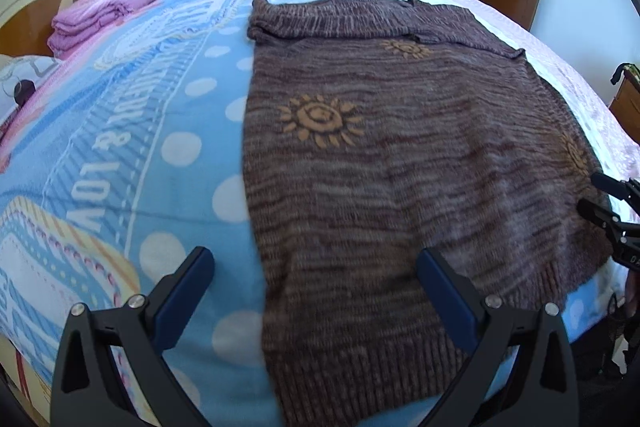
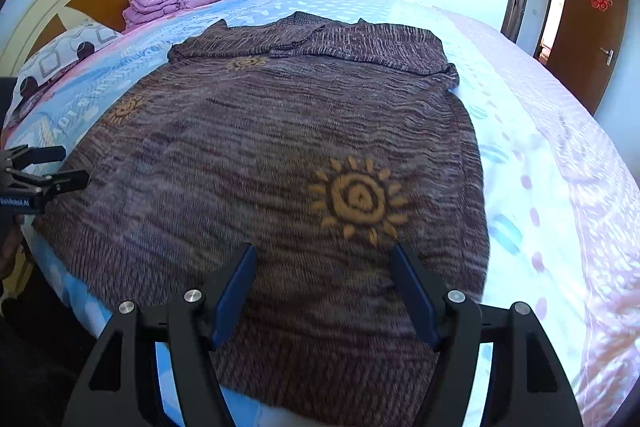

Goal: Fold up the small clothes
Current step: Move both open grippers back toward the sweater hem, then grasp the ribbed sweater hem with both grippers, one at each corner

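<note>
The brown sweater (image 2: pixel 280 155) lies on the bed (image 2: pixel 540 147) with sleeves folded in — body fold remains — while both the left gripper (image 1: pixel 316 275) and the right gripper (image 2: pixel 322 275) hover with jaws spread, empty, at the near edge.

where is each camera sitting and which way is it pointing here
Left wrist: sits on the left gripper, low at the bed's near edge, looking up the bed over the brown knitted sweater with orange suns; its own open fingers show, and the right gripper at right.
Right wrist: sits on the right gripper, same direction, further right; the left gripper shows at left.
Shared: sweater, folded pink blanket, wooden door.
</note>
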The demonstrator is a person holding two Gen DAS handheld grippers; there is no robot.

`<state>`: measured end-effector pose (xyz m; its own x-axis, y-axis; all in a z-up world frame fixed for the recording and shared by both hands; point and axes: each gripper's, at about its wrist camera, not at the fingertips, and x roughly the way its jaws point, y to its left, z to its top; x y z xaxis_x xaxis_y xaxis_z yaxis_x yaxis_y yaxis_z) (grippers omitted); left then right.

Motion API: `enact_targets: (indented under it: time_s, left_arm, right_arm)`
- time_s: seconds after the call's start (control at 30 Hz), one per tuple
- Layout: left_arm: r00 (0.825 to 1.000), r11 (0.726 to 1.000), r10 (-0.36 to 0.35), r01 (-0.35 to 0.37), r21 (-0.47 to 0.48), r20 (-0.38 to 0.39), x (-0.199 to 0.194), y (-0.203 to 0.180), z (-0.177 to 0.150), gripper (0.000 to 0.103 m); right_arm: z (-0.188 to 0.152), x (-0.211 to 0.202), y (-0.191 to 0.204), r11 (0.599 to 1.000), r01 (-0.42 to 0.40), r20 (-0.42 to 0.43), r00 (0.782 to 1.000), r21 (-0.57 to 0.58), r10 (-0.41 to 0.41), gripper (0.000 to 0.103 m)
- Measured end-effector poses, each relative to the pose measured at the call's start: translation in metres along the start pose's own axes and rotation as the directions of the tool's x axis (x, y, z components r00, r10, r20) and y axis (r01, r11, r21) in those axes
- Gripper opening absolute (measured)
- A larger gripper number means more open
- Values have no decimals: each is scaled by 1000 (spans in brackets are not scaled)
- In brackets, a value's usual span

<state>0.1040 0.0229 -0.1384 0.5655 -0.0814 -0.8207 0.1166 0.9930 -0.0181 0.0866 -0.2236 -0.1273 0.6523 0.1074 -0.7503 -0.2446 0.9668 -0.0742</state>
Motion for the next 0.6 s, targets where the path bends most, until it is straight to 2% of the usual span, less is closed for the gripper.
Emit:
enact_targets:
  time_s: [0.07,0.3,0.6]
  left_arm:
    - [1000,1000,11,-10,22,-8,-2,-4,-4,103]
    - [1000,998,5,-4,55,-26,-7,-15,-15,103]
    - [999,998,-7,10,55,-50,-11,-20,-25,102]
  right_arm:
    - [-4,-2,-1,1000,18,-8,1000,-6,-19,70]
    - [-15,-9,-20,998,6,-26,1000,65,-4,70]
    - [-29,-18,-28,997,13,-28,1000,74,-11,70]
